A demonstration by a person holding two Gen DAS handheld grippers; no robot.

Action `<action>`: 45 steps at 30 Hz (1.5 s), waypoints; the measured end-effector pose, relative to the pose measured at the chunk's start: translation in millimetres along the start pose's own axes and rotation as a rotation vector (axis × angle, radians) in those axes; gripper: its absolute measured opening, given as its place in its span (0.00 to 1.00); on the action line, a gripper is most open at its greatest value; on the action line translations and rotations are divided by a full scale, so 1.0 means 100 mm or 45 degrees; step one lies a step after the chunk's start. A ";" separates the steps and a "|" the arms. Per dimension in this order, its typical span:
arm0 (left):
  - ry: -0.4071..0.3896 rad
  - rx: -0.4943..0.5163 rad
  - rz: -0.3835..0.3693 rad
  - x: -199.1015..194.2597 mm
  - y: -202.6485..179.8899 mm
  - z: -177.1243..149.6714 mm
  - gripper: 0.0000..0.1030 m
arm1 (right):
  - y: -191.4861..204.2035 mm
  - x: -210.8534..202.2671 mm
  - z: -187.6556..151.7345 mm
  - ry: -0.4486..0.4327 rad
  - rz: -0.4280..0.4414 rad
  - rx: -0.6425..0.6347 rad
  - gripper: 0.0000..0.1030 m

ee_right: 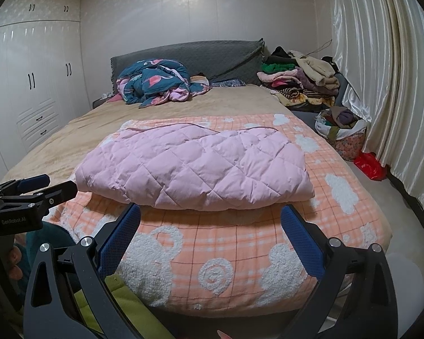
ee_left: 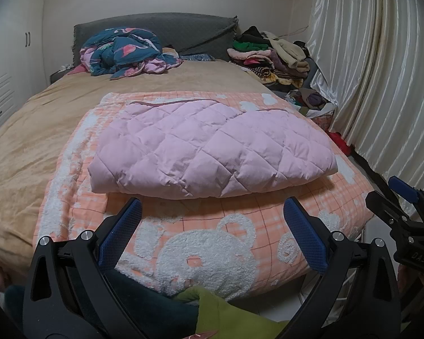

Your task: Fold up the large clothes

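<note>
A pink quilted garment (ee_left: 212, 147) (ee_right: 195, 166) lies folded into a thick rectangle on an orange checked blanket with white bears (ee_left: 212, 248) (ee_right: 212, 262) at the near end of the bed. My left gripper (ee_left: 212, 206) is open just short of the garment's near edge, with nothing between its blue pads. In the same way, my right gripper (ee_right: 211, 212) is open in front of that edge and holds nothing. Each gripper also shows in the other's view, the right gripper (ee_left: 404, 197) at the bed's right corner and the left gripper (ee_right: 42, 189) at the left.
A teal flamingo duvet (ee_left: 127, 53) is bunched by the grey headboard. Stacked clothes (ee_left: 268, 56) fill the bed's far right corner. A basket of clothes (ee_right: 342, 135) and a red bag (ee_right: 370, 165) sit on the floor by the curtain (ee_right: 381, 70). White wardrobes (ee_right: 34, 84) line the left.
</note>
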State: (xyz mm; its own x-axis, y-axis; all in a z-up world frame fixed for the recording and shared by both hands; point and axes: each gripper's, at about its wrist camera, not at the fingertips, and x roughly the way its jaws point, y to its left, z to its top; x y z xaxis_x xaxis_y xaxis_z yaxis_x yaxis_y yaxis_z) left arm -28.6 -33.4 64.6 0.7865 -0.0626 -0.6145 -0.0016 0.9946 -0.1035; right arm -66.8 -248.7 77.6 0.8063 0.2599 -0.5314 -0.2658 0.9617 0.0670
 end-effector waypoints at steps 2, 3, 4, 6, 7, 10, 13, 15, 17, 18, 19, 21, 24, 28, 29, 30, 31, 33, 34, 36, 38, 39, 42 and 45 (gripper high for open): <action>-0.003 0.000 -0.001 -0.01 0.01 0.02 0.91 | 0.01 0.00 0.01 -0.001 0.000 -0.003 0.96; -0.005 -0.002 -0.002 -0.02 0.01 0.02 0.91 | 0.01 0.01 0.00 -0.001 0.000 -0.003 0.96; -0.005 -0.002 -0.002 -0.01 0.02 0.03 0.91 | 0.01 0.01 0.01 0.001 0.001 -0.002 0.96; -0.004 -0.002 0.000 -0.02 0.01 0.02 0.91 | 0.01 0.01 0.00 0.004 -0.002 -0.001 0.96; -0.003 -0.003 -0.001 -0.01 0.02 0.03 0.91 | 0.01 0.00 0.01 0.004 0.001 0.000 0.96; -0.006 0.001 0.001 -0.02 0.02 0.02 0.91 | 0.02 0.00 0.02 0.003 0.001 -0.002 0.96; -0.008 0.001 -0.001 -0.02 0.02 0.02 0.91 | 0.02 0.00 0.01 0.005 0.000 -0.001 0.96; -0.007 0.001 -0.001 -0.02 0.02 0.02 0.91 | 0.02 0.00 0.01 0.004 0.001 0.001 0.96; -0.007 -0.002 0.000 -0.02 0.02 0.02 0.91 | 0.01 0.00 0.01 0.006 0.001 0.000 0.96; -0.007 -0.001 0.000 -0.02 0.02 0.02 0.91 | 0.02 0.00 0.01 0.006 0.001 0.001 0.96; -0.007 -0.003 0.001 -0.02 0.02 0.02 0.91 | 0.02 0.00 0.01 0.005 0.001 0.001 0.96; -0.006 -0.001 -0.001 -0.02 0.02 0.02 0.91 | 0.01 0.00 0.01 0.005 0.000 0.001 0.96; -0.007 0.001 -0.002 -0.02 0.02 0.01 0.91 | 0.02 -0.01 0.02 0.007 -0.002 0.002 0.96; -0.007 -0.002 -0.001 -0.02 0.02 0.01 0.91 | 0.01 -0.02 0.02 0.003 -0.009 0.004 0.96; -0.008 -0.001 0.001 -0.02 0.02 0.01 0.91 | 0.01 -0.02 0.02 0.003 -0.009 0.007 0.96; -0.008 -0.001 0.001 -0.02 0.02 0.02 0.91 | 0.00 -0.03 0.02 0.004 -0.011 0.007 0.96; -0.008 -0.002 0.001 -0.03 0.03 0.02 0.91 | -0.01 -0.03 0.02 0.004 -0.014 0.008 0.96; -0.009 0.000 0.000 -0.03 0.03 0.02 0.91 | -0.01 -0.04 0.02 0.004 -0.013 0.010 0.96; -0.009 0.001 0.002 -0.03 0.03 0.02 0.91 | -0.01 -0.04 0.02 0.004 -0.013 0.008 0.96; -0.010 0.002 0.003 -0.02 0.03 0.03 0.91 | -0.02 -0.04 0.02 0.005 -0.013 0.007 0.96; -0.009 0.003 0.005 -0.03 0.04 0.05 0.91 | -0.01 -0.03 0.02 0.007 -0.014 0.008 0.96; -0.009 0.002 0.007 -0.03 0.04 0.04 0.91 | -0.01 -0.04 0.02 0.005 -0.013 0.008 0.96; -0.006 0.000 0.008 -0.01 0.06 0.08 0.91 | -0.01 -0.03 0.02 0.005 -0.014 0.007 0.96; -0.006 0.006 0.017 -0.01 0.05 0.07 0.91 | -0.01 -0.03 0.03 0.006 -0.014 0.006 0.96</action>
State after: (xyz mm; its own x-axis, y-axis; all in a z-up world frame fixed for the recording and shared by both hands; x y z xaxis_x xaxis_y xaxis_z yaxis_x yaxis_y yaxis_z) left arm -24.7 -27.5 70.1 0.7893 -0.0489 -0.6120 -0.0092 0.9958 -0.0914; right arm -67.9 -249.9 81.6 0.8067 0.2486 -0.5361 -0.2544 0.9649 0.0646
